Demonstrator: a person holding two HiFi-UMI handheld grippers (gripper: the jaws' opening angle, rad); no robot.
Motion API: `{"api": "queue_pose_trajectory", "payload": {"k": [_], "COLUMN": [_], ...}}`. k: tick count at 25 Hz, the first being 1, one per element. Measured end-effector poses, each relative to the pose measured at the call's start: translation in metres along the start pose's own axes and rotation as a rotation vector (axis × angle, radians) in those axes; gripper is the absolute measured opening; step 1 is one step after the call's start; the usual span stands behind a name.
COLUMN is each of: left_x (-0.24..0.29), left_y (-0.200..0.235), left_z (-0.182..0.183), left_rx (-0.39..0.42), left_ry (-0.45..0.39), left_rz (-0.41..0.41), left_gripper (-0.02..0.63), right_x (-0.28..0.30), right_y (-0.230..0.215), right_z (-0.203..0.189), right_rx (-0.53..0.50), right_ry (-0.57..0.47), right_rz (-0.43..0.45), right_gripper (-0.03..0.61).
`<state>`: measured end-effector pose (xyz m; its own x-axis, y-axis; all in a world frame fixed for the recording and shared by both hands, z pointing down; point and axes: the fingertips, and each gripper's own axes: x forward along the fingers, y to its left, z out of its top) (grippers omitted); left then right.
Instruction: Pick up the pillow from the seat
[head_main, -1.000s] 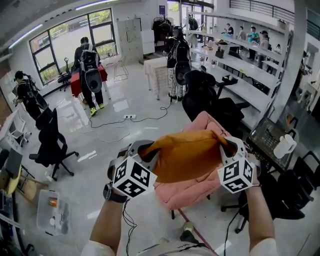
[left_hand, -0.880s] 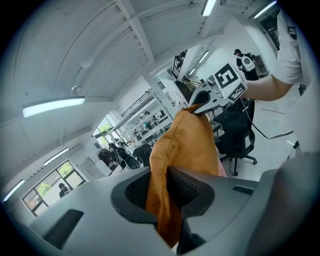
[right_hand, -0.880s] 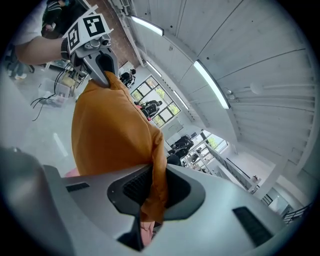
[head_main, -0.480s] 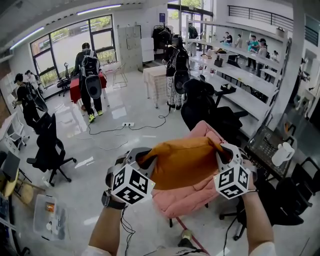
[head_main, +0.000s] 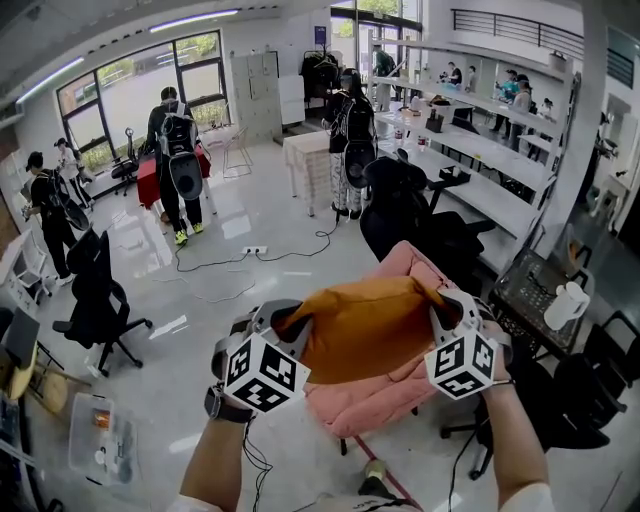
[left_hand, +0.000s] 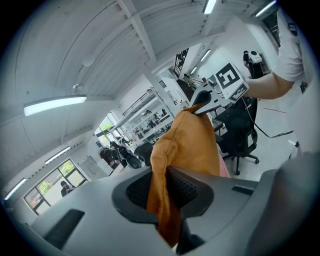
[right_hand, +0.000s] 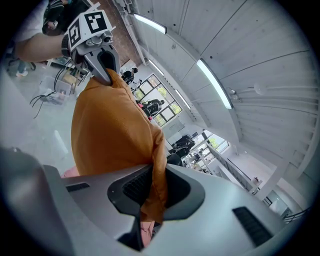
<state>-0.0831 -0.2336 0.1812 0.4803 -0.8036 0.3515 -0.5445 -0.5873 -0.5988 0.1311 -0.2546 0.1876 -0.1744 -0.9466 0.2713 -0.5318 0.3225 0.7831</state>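
An orange pillow (head_main: 365, 325) hangs in the air between my two grippers, above a pink seat (head_main: 375, 390). My left gripper (head_main: 290, 322) is shut on the pillow's left corner; in the left gripper view the orange fabric (left_hand: 185, 150) is pinched between the jaws (left_hand: 162, 192). My right gripper (head_main: 445, 300) is shut on the right corner, and in the right gripper view the pillow (right_hand: 112, 130) runs from its jaws (right_hand: 155, 187) across to the left gripper (right_hand: 102, 62). The right gripper (left_hand: 207, 100) shows in the left gripper view at the pillow's far end.
Black office chairs (head_main: 410, 215) stand just behind the pink seat, and another (head_main: 100, 295) at the left. Long white desks (head_main: 490, 150) run along the right. Several people (head_main: 178, 150) stand further back. Cables (head_main: 250, 250) lie on the shiny floor; a box (head_main: 100, 435) sits lower left.
The pillow and both grippers have stayed in about the same place, held up over the pink seat; the view has shifted only slightly.
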Motion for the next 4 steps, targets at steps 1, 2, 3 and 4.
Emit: {"api": "queue_pose_trajectory", "payload": {"k": [1,2,3,4], "left_x": [0.0011,0.0023,0.0034,0.0046], "left_y": [-0.0005,-0.0009,-0.0014,-0.0019], "left_z": [-0.0005,-0.0008,-0.0011,-0.0012], "left_rx": [0.000,0.000,0.001,0.001], "left_ry": [0.001,0.002,0.004,0.005], "left_rz": [-0.001,-0.002,-0.002,-0.003], "left_gripper": [0.077,0.077,0.077,0.077], "right_x": [0.0006,0.0011,0.0017,0.0022], "right_y": [0.0002,0.0003,0.0004,0.0004], "right_z": [-0.0008,-0.0016,-0.0026,-0.0035], "right_rx": [0.000,0.000,0.000,0.001], "right_ry": [0.001,0.002,0.004,0.005], "right_rz": [0.000,0.000,-0.001,-0.001], "right_gripper": [0.054,0.054,0.054,0.054]}}
